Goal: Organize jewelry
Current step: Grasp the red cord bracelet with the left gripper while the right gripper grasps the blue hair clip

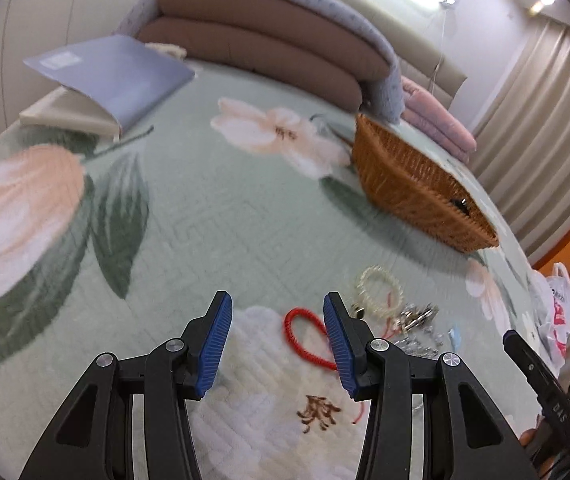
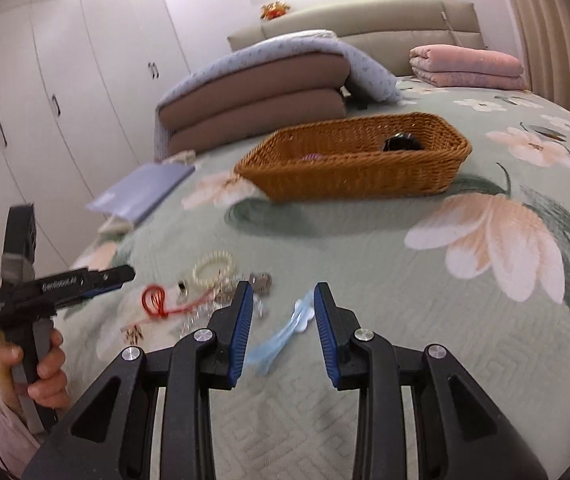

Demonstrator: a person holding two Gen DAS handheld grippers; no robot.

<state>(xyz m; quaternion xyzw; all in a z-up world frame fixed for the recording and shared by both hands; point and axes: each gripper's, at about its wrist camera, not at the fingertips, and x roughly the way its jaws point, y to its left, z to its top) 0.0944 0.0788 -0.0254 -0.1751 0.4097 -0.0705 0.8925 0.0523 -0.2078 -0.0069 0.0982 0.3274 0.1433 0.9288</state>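
Note:
My left gripper [image 1: 277,302] is open and empty above the floral bedspread, with a red cord bracelet [image 1: 305,338] lying between its blue pads. Right of it lie a pearl bracelet [image 1: 379,288] and a heap of silver jewelry [image 1: 419,322]. My right gripper [image 2: 283,294] is open and empty, with a light blue hair clip [image 2: 285,332] on the bed between its fingers. The red bracelet [image 2: 156,299], pearl bracelet [image 2: 213,267] and silver pieces [image 2: 261,280] lie to its left. A brown wicker basket [image 2: 349,164] stands further back and holds a black item [image 2: 401,143] and something pink [image 2: 312,157].
The left gripper, held in a hand, shows at the left of the right wrist view [image 2: 61,284]. A blue folder [image 1: 113,76] lies on a box at the bed's far side. Folded brown and blue bedding [image 2: 261,92], a pink blanket [image 2: 465,66] and a plastic bag [image 1: 557,312] are around.

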